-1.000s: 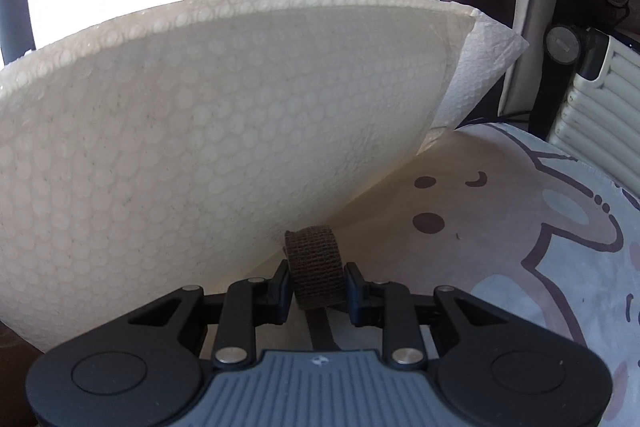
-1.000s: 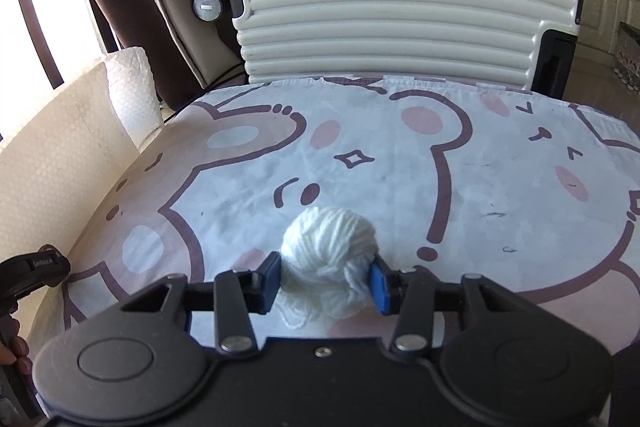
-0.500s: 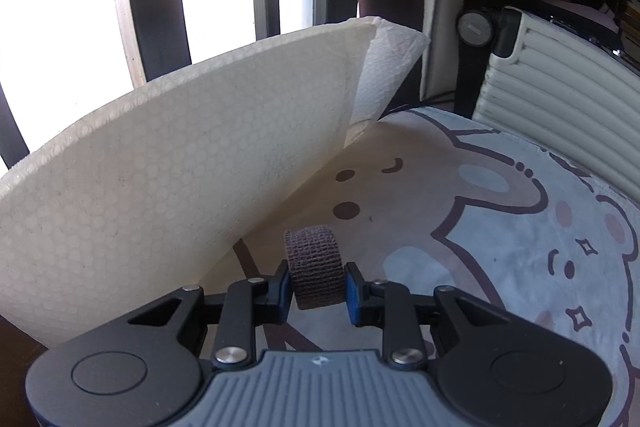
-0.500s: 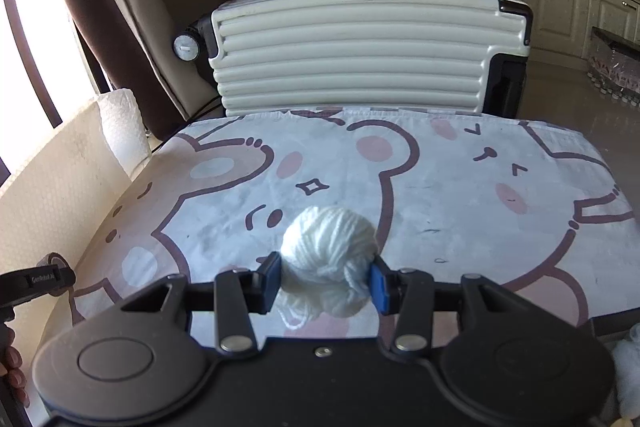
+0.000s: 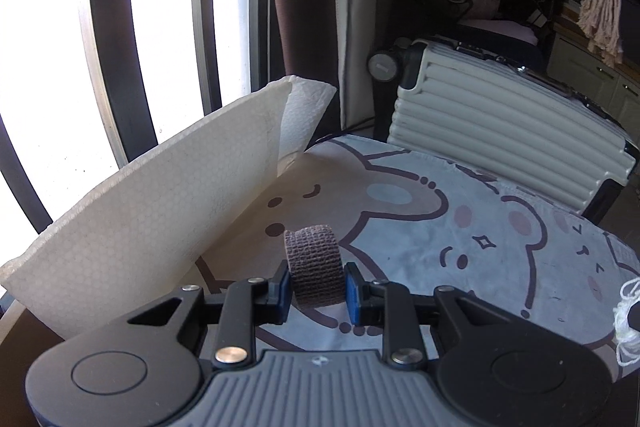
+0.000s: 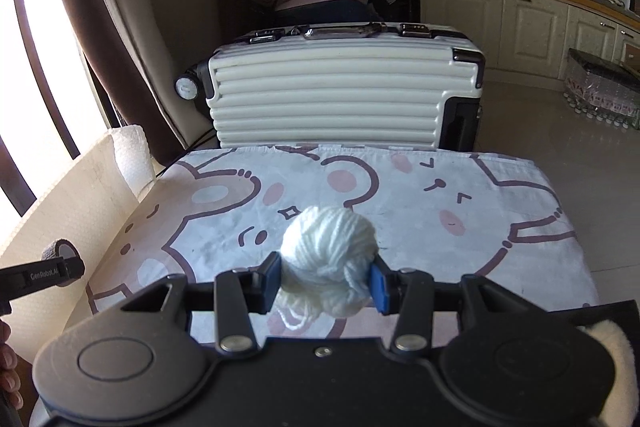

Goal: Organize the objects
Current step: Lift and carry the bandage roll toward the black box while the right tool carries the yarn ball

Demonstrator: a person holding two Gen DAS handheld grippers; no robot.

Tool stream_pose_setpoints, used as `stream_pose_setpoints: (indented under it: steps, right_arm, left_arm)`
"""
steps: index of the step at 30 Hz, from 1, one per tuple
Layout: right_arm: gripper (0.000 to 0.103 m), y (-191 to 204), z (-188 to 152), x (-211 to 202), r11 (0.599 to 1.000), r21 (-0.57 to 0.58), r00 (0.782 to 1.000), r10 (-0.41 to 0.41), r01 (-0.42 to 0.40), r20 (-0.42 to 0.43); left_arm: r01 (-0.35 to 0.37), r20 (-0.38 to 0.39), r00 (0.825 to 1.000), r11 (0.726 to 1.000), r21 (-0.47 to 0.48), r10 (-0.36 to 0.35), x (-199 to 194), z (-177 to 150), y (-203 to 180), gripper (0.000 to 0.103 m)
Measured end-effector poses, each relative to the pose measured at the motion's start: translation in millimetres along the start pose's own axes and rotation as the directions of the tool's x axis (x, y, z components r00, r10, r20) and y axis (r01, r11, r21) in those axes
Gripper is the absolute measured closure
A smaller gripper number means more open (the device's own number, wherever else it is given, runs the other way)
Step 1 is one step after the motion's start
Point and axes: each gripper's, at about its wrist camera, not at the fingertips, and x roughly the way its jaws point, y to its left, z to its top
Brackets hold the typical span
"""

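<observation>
The left tool (image 5: 315, 285) pinches a brown bandage roll (image 5: 315, 269); the right tool (image 6: 325, 281) squeezes a white yarn ball (image 6: 329, 259), both above the bear-print worktop (image 6: 460, 187). Its dangling strand could snag and unravel.

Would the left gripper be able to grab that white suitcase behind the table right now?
Probably not. The left gripper is already shut on a brown bandage roll, so its fingers are occupied, and the suitcase stands beyond the far edge of the bear-print tablecloth.
</observation>
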Motion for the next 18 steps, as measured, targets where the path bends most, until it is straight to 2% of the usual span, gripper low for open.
stream_pose_setpoints:
  steps: [18]
  right_arm:
    - [0.057, -23.4, -14.2, -81.0, 1.000, 0.009, 0.999, -0.029, 0.029, -0.025]
  left_arm:
    - [0.092, -0.033, 0.995, 0.992, 0.090, -0.090, -70.5, -15.1, -17.3, 0.075]
